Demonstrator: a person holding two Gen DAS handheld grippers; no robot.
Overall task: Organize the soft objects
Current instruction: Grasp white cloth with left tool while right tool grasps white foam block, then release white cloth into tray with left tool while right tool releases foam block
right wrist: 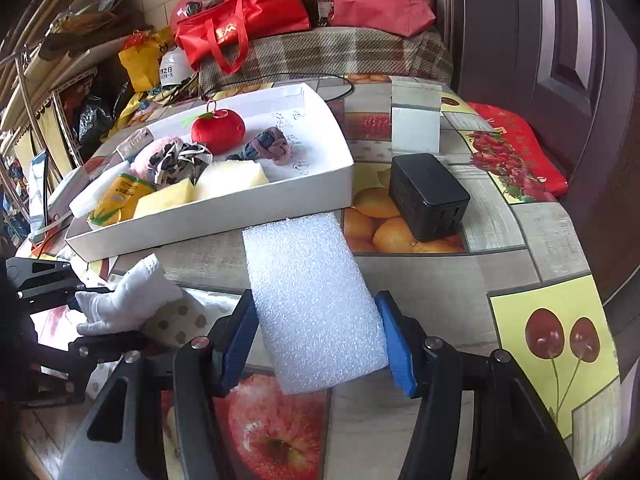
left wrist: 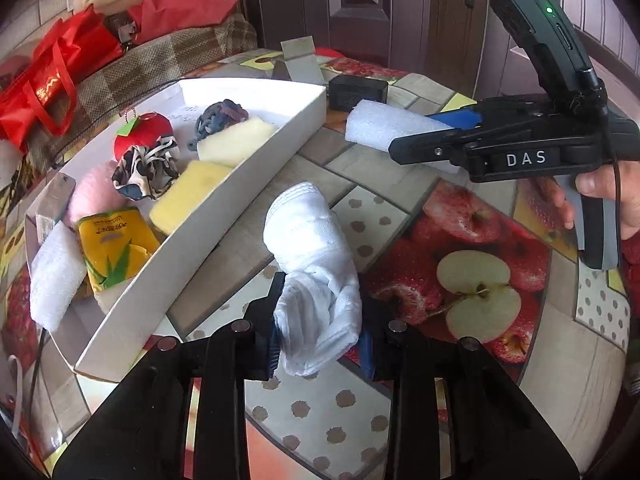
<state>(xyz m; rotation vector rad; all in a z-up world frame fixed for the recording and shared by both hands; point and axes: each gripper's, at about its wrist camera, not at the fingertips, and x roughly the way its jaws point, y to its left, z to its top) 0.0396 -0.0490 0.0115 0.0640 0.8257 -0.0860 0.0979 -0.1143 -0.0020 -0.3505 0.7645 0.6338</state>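
The left gripper (left wrist: 320,340) was seen clamped on a white sock (left wrist: 316,264), pads pressed into its bunched end, the rest of the sock jutting forward just in front of the tray (left wrist: 248,200). The right gripper (right wrist: 316,340) was held closed on a foam block (right wrist: 312,300), blue pads (right wrist: 394,340) against both sides, the block raised near the tray's front wall. Inside the tray were noted a red plush apple (right wrist: 218,130), two yellow sponges (right wrist: 168,200), a patterned scrunchie (right wrist: 178,164), a dark knotted cloth (right wrist: 264,148), a pink item (right wrist: 150,156) and a yellow packet (right wrist: 120,196). A black adapter (right wrist: 430,200) was recorded right of the tray, on the fruit-print tablecloth (right wrist: 540,240).
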